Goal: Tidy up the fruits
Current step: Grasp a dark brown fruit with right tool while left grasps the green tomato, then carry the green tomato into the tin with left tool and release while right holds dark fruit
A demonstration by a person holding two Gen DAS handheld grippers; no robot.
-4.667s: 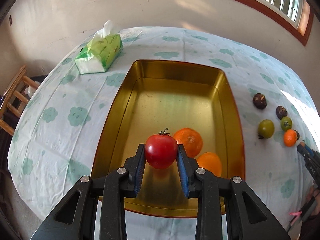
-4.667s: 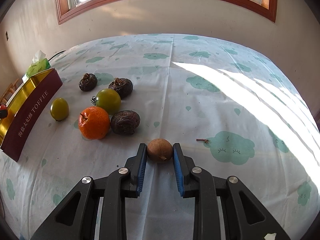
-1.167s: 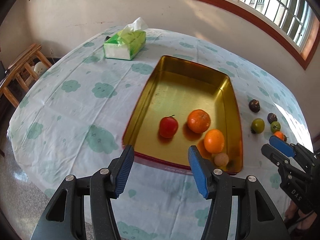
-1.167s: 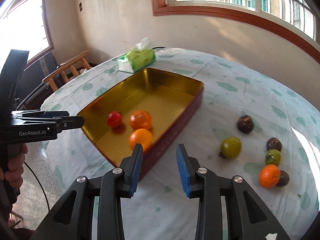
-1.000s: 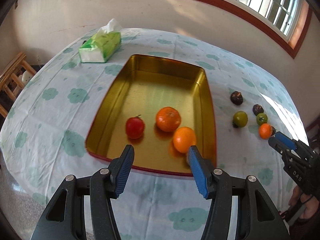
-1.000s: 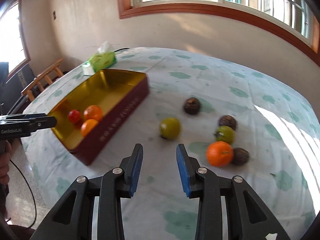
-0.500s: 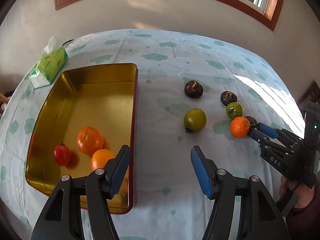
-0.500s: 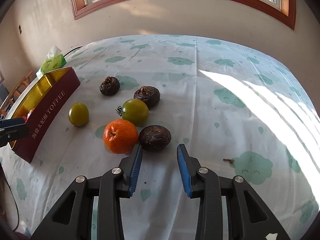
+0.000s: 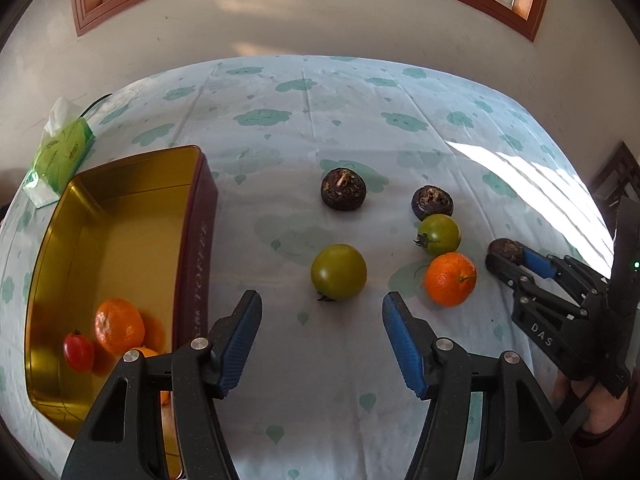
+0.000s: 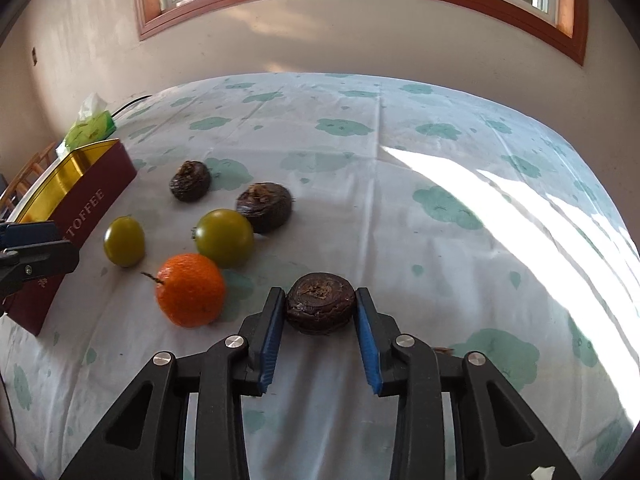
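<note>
left tongs (image 9: 322,338): black frames, blue ribbed pads, silver screws | right tongs (image 10: 320,330): same, "DAS" lettering

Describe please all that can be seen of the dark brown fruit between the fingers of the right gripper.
The dark brown fruit is round and flattened, with wrinkled, dull skin and a rough, paler scar on top. It rests on the tablecloth, between the blue pads of the right gripper, which appear to touch both its sides. An orange mandarin lies close at its left, apart from it. In the left wrist view only its end shows beyond the fingers.
</note>
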